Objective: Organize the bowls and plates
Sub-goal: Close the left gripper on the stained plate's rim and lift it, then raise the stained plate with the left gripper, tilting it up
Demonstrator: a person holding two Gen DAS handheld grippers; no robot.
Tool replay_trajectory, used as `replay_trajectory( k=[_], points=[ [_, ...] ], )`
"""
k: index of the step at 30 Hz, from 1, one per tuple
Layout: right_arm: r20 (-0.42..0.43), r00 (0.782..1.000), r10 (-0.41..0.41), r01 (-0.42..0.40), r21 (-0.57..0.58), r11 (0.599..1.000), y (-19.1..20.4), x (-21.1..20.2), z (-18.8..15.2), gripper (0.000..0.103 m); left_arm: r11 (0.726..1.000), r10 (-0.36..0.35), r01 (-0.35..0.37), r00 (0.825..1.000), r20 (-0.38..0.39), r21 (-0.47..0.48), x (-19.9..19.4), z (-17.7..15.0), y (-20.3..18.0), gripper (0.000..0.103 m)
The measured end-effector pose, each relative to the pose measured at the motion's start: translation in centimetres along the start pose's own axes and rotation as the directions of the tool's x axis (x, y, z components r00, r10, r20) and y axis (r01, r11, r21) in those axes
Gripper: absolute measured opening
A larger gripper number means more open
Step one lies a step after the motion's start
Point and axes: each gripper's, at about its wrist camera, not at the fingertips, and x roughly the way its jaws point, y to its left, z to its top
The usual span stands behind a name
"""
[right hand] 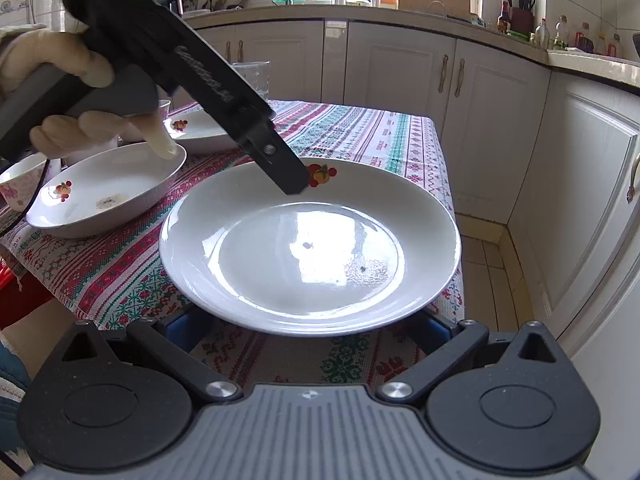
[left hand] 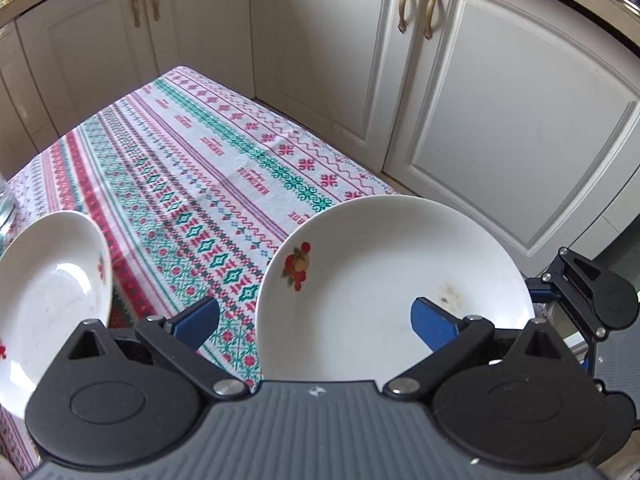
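Note:
A white plate with a fruit print (right hand: 310, 248) lies at the near right corner of the table, and shows in the left wrist view (left hand: 384, 276). My right gripper (right hand: 304, 330) is open, its blue fingers wide apart just under the plate's near rim. My left gripper (left hand: 316, 318) is open above the plate's left rim; one finger (left hand: 434, 322) is over the plate, the other (left hand: 198, 316) over the cloth. It shows from the side in the right wrist view (right hand: 294, 182). A white bowl with a fruit print (right hand: 108, 194) sits left of the plate and also shows in the left wrist view (left hand: 52, 284).
A patterned tablecloth (left hand: 208, 160) covers the table. Another white plate (right hand: 200, 130), a small floral cup (right hand: 22, 186) and a clear glass (right hand: 252, 76) stand at the far left. White cabinets (left hand: 480, 100) lie beyond the table's right edge.

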Motion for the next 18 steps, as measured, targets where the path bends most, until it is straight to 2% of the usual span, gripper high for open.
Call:
replay_trajectory(
  k=[5, 7, 18],
  points=[
    [0.041, 0.999, 0.004, -0.004, -0.005, 1.000, -0.1, -0.2, -0.5, 0.103, 0.999, -0.036, 0.038, 0.998, -0.046, 0.032, 1.6, 1.0, 0.1, 0.099],
    [0.049, 0.999, 0.005, -0.005, -0.005, 1.000, -0.2, -0.3, -0.8, 0.103, 0.998, -0.046, 0.049, 0.997, -0.062, 0.038, 2.1, 1.3, 0.1, 0.094],
    [0.017, 1.000, 0.012, -0.012, -0.018, 1.000, -0.4, -0.2, -0.1, 0.103, 0.992, -0.091, 0.101, 0.989, -0.115, 0.080, 3.4, 2.4, -0.3, 0.086]
  ],
)
